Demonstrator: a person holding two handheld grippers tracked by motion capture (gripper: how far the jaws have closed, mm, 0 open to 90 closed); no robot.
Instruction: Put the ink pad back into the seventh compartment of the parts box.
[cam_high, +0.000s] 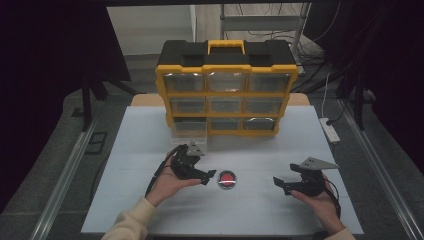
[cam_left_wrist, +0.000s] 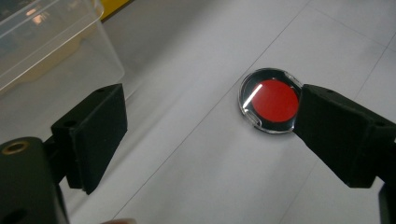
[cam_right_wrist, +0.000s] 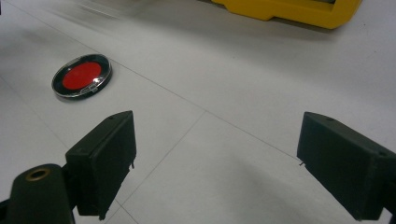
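**Round red case lay between two open grippers**

White, matte tabletop (cam_high: 150, 145) carried faint seam lines and a boxy yellow-and-black plastic organizer (cam_high: 226, 87) with clear drawers at the back. One clear drawer (cam_high: 189, 134) sat pulled out before it. A flat round case (cam_high: 227, 179), glossy clear lid over a red disc, lay mid-table. The left gripper (cam_high: 209, 177) hovered just beside it, blocky black jaws spread wide, holding nothing. The right gripper (cam_high: 280, 184) stood well apart, jaws likewise wide and empty.
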